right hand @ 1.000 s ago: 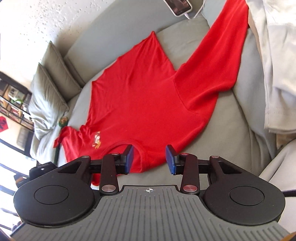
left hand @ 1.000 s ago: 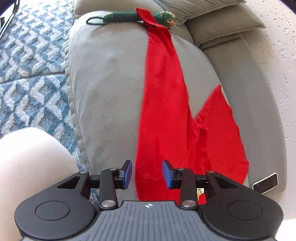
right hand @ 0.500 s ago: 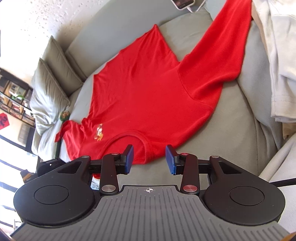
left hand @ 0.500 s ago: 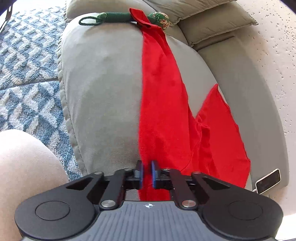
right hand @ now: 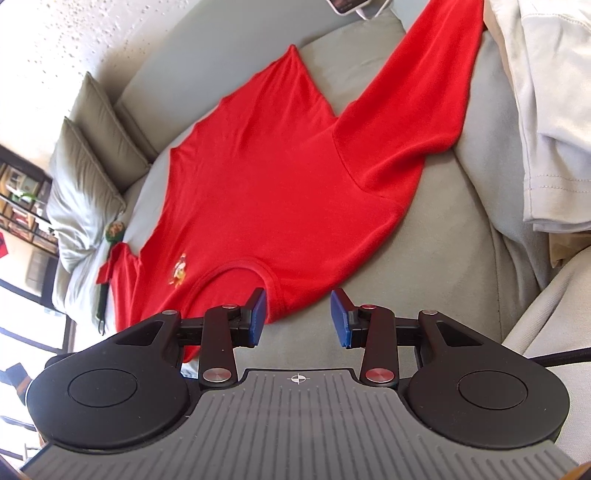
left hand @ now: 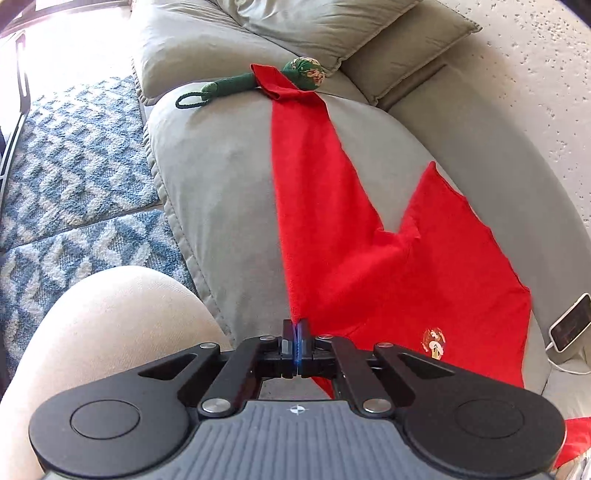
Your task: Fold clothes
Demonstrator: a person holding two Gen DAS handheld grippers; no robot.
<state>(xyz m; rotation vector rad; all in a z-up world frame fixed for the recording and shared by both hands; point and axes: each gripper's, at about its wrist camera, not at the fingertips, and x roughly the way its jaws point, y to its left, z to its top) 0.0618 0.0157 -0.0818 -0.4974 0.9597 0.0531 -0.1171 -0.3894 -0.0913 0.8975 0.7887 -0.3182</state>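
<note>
The red long-sleeved shirt [right hand: 280,192] lies spread flat on the grey sofa [right hand: 424,266], neckline toward us, small embroidered badge [right hand: 179,271] beside the collar. One sleeve runs up toward the pile of pale clothes [right hand: 546,110] on the right; the other stretches out the opposite way, its cuff draped over a green knitted toy [left hand: 258,79] near the cushions [left hand: 332,29].

Left hand-held gripper [left hand: 296,341]: jaws clamped right together on the shirt's edge by the shoulder, red fabric pinched between the blue pads. A pale-clad knee [left hand: 110,332] sits just beside it, and the blue-and-white patterned rug [left hand: 74,166] shows beyond the sofa's edge.

Right hand-held gripper [right hand: 297,314]: jaws apart and they have just been widening, hovering at the near shoulder by the collar. The left pad overlaps the shirt's hem edge in view, the right one sits over bare sofa; nothing is pinched.

A phone [left hand: 569,326] on a white cable rests at the back of the seat, past the shirt's far edge.
</note>
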